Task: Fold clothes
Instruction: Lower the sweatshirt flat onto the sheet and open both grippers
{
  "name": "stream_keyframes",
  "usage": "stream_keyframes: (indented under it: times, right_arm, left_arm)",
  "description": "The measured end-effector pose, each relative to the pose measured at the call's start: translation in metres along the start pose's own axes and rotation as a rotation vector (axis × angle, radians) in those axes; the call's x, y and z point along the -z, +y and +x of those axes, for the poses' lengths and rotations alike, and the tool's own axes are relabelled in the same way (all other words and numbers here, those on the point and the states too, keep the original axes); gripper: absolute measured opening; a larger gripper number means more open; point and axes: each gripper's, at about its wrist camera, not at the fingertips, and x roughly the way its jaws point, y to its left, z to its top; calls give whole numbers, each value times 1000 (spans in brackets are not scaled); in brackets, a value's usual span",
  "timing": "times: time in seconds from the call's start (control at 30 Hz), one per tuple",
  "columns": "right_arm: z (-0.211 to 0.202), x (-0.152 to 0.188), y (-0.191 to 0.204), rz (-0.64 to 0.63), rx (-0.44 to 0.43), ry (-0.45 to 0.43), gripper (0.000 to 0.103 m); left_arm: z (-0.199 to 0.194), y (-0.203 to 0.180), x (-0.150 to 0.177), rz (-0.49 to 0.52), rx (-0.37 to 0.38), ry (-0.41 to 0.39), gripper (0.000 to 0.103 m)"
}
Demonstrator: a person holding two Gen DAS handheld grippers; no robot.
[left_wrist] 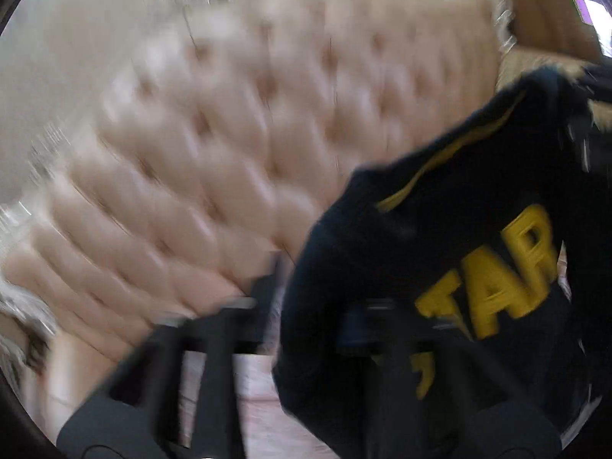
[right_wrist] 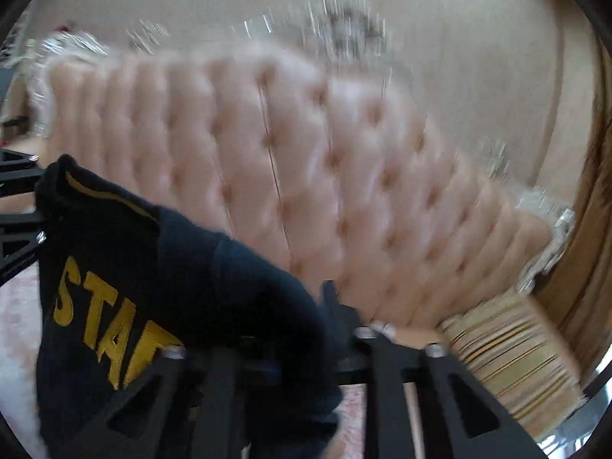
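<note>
Dark navy cloth fills the near foreground of both wrist views: a sweatshirt [left_wrist: 440, 252] with big yellow letters, stretched in the air between the two tongs. From the left tongs [left_wrist: 306, 306] it lies to the right; from the right tongs [right_wrist: 267, 344] it lies to the left, so its long axis runs across from one hand to the other, and neither hand looks nearer. Both tongs stand spread, the cloth draped over their inner fingers [right_wrist: 214, 375]; blur hides whether any pad presses on it, though it looks loosed rather than pinched. Both point forward and downward, toward the pale pink bed cover [right_wrist: 23, 325] below. Beyond stands a tufted pink headboard [left_wrist: 214, 145] against a cream wall [right_wrist: 459, 38].
</note>
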Motion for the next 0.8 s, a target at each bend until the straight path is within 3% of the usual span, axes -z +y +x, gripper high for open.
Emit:
stream_keyframes:
  times: [0.03, 0.07, 0.13, 0.23, 0.33, 0.4, 0.5, 0.6, 0.73, 0.8]
  right_arm:
    - [44, 7, -5, 43, -43, 117, 65]
    - [65, 16, -10, 92, -75, 173, 65]
    - [79, 45, -23, 231, -137, 203, 65]
    - [67, 82, -31, 354, -213, 204, 65]
    - [30, 128, -34, 500, -278, 201, 66]
    - [0, 156, -30, 549, -276, 199, 68]
    - [-39, 185, -14, 585, -256, 196, 77]
    - [-72, 203, 13, 587, -297, 215, 78]
    - [-88, 207, 68, 483, -433, 251, 78]
    - [-91, 210, 83, 463, -448, 277, 78]
  left_arm:
    - [25, 0, 2, -23, 4, 60, 64]
    - [41, 4, 9, -54, 2, 104, 64]
    - [46, 20, 29, -136, 38, 125, 64]
    - [26, 46, 76, -309, 165, 141, 64]
    - [-4, 70, 136, -519, 291, 160, 64]
    - [-31, 72, 177, -623, 351, 164, 64]
    - [-68, 57, 232, -683, 429, 184, 64]
    - [-91, 37, 273, -739, 488, 225, 64]
    - [-86, 12, 300, -802, 552, 292, 63]
    - [-73, 1, 298, -813, 564, 327, 63]
